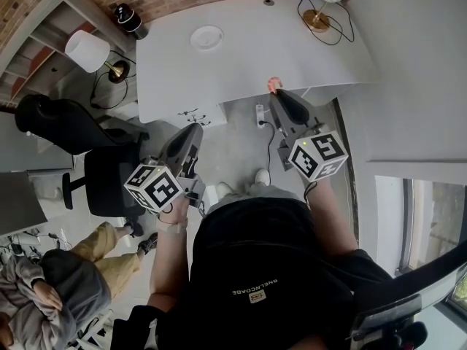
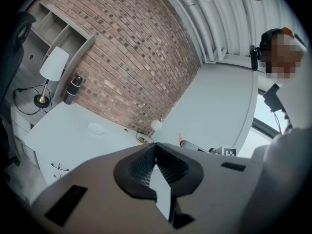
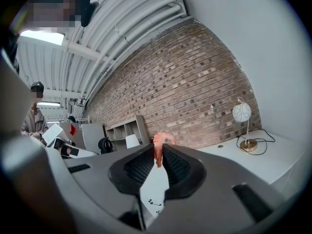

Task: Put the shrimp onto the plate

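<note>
Right gripper [image 3: 159, 150] pinches a curled pink shrimp [image 3: 163, 137] between ribbed black pads [image 3: 175, 167]. Left gripper [image 2: 155, 145] is closed, empty. A round white plate [image 1: 206, 36] sits on the smooth table [image 1: 292, 42].

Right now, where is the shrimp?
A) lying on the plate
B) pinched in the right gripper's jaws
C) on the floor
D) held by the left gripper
B: the right gripper view shows the shrimp clamped between the jaws of the right gripper. In the head view the plate lies apart from it, farther back on the white table, and the left gripper is closed on nothing.
</note>
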The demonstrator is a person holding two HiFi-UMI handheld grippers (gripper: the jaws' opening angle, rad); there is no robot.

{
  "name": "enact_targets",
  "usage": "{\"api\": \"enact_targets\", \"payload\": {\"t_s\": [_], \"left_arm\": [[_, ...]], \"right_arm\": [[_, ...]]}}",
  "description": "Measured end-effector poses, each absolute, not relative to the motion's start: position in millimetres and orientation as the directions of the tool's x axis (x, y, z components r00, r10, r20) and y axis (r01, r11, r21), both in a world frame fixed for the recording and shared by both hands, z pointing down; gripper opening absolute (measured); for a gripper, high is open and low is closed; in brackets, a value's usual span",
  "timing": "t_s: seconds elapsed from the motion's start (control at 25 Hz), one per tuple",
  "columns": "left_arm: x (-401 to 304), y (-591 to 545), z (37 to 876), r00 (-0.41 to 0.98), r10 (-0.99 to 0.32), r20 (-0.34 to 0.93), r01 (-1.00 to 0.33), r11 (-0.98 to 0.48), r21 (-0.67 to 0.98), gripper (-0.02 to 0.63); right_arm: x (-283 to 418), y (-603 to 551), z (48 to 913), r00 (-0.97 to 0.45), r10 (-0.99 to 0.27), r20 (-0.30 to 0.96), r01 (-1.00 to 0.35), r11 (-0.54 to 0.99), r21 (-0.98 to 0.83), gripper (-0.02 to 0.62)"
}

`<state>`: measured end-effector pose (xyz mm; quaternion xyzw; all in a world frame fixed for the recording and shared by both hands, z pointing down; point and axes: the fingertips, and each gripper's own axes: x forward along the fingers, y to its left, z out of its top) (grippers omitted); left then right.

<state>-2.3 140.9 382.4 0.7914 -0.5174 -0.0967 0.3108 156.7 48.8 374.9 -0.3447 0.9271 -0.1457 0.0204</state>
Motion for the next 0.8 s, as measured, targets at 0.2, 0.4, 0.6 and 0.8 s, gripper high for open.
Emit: {"api": "enact_targets", "payload": {"t_s": [0.2,0.4,0.6,0.8], "left_arm": [[9,135,383,0.433,-0.883,0.179,-0.767,-0.258,0.587,0.003],[18,128,380,0.401,-0.897,0.186,-0.784,-0.231,0.576,0.003],[31,125,383,0.368,-0.909,0.196,-0.797,-0.200,0.570,0.003],[43,122,385,0.351,-0.914,0.201,-0.802,-0.183,0.568,0.003]], "right_arm": [[168,40,376,-0.769,-0.636,0.055,-0.621,0.725,-0.297,0.054],[179,28,378,-0.780,-0.624,0.048,-0.608,0.737,-0.294,0.052],[193,18,383,-0.795,-0.605,0.043,-0.587,0.751,-0.301,0.052],[204,14,389,-0.805,-0.591,0.050,-0.576,0.761,-0.298,0.052]]}}
